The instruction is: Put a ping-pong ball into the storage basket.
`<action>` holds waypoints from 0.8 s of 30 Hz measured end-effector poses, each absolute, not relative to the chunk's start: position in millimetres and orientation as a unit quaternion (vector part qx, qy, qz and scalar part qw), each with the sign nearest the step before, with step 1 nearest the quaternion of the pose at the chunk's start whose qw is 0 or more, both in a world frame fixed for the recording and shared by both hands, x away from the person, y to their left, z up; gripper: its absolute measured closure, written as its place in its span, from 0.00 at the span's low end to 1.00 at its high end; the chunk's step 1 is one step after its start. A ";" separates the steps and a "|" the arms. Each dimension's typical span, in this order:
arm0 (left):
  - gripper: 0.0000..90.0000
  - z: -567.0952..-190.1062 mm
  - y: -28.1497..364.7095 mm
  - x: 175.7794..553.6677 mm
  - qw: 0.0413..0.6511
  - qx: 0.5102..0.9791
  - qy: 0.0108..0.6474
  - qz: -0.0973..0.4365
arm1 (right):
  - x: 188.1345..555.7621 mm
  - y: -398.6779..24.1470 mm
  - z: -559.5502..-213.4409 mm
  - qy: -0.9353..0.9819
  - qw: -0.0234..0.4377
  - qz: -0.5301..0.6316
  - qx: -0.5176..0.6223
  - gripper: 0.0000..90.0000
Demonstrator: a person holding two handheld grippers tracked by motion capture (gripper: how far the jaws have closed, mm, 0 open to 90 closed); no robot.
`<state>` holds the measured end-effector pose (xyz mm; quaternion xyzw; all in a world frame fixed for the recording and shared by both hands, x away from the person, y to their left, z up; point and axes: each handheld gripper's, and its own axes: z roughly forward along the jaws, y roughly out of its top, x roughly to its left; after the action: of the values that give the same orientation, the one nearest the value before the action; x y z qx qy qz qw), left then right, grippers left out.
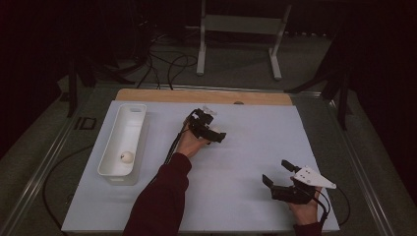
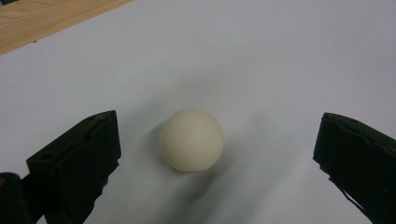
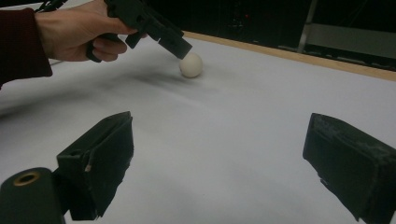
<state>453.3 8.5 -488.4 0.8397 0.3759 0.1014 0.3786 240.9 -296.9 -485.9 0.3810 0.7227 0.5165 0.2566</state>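
White table sheet (image 1: 246, 147) bears cream ball (image 2: 191, 140); dark room.

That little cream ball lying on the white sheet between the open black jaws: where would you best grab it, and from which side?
Grip the cream ball across its widest middle, one jaw on each side. It is round, so any pinch off centre would likely squirt it away. The left gripper already straddles it with its jaws open, coming from above and behind; closing there should work. Nothing crowds it on the white sheet.
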 end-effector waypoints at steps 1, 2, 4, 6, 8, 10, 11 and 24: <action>0.01 -488.7 8.5 453.7 0.378 0.840 0.376 0.102 | 240.9 -296.9 -485.9 0.723 0.257 0.516 0.381 0.09; 0.02 -489.4 8.5 454.0 0.378 0.839 0.377 0.102 | 240.9 -297.0 -486.0 0.724 0.257 0.516 0.379 0.09; 0.02 -490.9 8.1 454.8 0.376 0.837 0.383 0.106 | 240.9 -296.8 -486.0 0.724 0.257 0.516 0.379 0.09; 0.02 -492.9 7.6 455.7 0.371 0.838 0.385 0.112 | 240.9 -296.7 -486.0 0.723 0.257 0.517 0.380 0.09; 0.03 -494.7 6.7 456.2 0.368 0.839 0.385 0.113 | 240.8 -297.0 -485.8 0.722 0.258 0.517 0.381 0.09; 0.03 -496.2 6.1 456.7 0.366 0.839 0.387 0.113 | 240.8 -297.1 -485.8 0.722 0.257 0.517 0.382 0.09; 0.04 -496.2 6.1 456.7 0.366 0.839 0.387 0.113 | 240.8 -297.1 -485.8 0.722 0.257 0.517 0.382 0.09; 0.17 -503.1 6.2 460.9 0.359 0.835 0.399 0.120 | 240.3 -298.5 -485.4 0.721 0.257 0.518 0.382 0.09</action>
<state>460.9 6.2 -503.1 0.8352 0.3991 0.1196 0.3590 240.3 -298.5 -485.4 0.3820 0.7207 0.5183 0.2570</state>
